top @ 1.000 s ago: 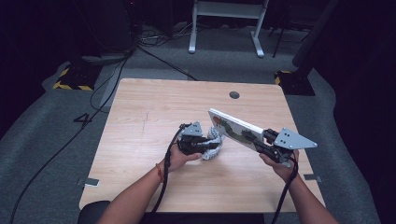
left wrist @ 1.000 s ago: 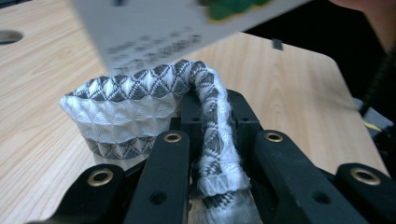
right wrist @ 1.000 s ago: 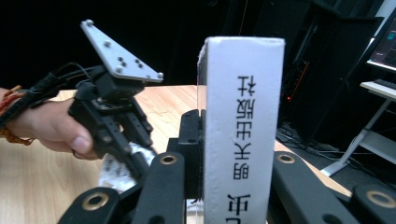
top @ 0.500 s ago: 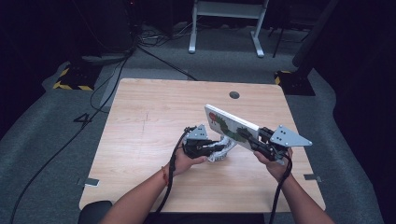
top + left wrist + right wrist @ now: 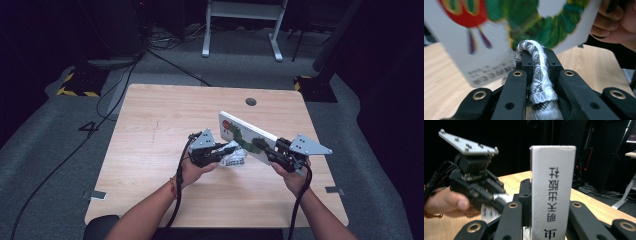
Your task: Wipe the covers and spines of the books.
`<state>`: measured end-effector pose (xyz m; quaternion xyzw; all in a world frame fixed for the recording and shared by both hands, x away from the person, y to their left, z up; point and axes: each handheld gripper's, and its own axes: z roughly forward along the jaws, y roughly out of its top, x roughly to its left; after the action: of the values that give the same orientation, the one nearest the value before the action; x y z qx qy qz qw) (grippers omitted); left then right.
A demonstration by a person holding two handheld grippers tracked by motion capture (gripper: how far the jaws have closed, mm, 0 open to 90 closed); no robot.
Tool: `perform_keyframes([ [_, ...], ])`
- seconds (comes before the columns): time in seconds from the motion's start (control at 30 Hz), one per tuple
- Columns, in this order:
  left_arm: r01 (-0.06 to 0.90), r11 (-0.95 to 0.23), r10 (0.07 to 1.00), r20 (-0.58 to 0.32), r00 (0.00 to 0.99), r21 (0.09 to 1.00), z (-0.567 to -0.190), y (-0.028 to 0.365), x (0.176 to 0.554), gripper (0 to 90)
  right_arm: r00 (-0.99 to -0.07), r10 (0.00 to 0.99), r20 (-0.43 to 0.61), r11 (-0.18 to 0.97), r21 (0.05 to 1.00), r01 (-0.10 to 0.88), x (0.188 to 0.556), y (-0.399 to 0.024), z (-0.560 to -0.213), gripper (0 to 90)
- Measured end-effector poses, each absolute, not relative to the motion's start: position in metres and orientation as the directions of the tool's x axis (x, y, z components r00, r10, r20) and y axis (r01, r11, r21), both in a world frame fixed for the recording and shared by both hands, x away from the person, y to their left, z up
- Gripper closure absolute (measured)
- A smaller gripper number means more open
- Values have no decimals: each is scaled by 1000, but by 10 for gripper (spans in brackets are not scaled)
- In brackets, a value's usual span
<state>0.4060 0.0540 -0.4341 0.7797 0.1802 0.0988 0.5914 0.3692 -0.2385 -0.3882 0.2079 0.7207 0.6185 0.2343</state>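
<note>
Black tools [image 5: 226, 154] carry grey triangular plates, trailing cables.

Both grippers, left [image 5: 216, 154] and right [image 5: 265, 148], jaws clamped.

Counted: 1 white hardcover picture book w/ green caterpillar on cover [image 5: 246, 136], 1 grey-and-white patterned cloth wad [image 5: 233, 156], 2 black two-jaw grippers – left [image 5: 220, 154] & right [image 5: 261, 145] – on 1 light wooden table [image 5: 150, 135].
</note>
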Motion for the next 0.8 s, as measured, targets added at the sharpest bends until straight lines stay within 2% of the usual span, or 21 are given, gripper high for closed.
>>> perform_keyframes([
  [0.17, 174, -208, 453, -63, 889, 962, -430, 69, 413, 822, -780, 618, -99, 170, 985, 9, 370, -239, -388, 754],
  [0.3, 200, -225, 434, -86, 897, 954, -433, 70, 417, 821, -746, 660, -89, 152, 988, 16, 371, -243, -389, 755],
  [0.57, 183, -350, 305, -73, 950, 919, -457, 2, 395, 819, -732, 676, -83, 127, 992, 5, 371, -238, -385, 755],
  [0.8, 174, -333, 341, -54, 938, 927, -457, -2, 393, 819, -740, 667, -87, 137, 991, 7, 370, -231, -386, 754],
])
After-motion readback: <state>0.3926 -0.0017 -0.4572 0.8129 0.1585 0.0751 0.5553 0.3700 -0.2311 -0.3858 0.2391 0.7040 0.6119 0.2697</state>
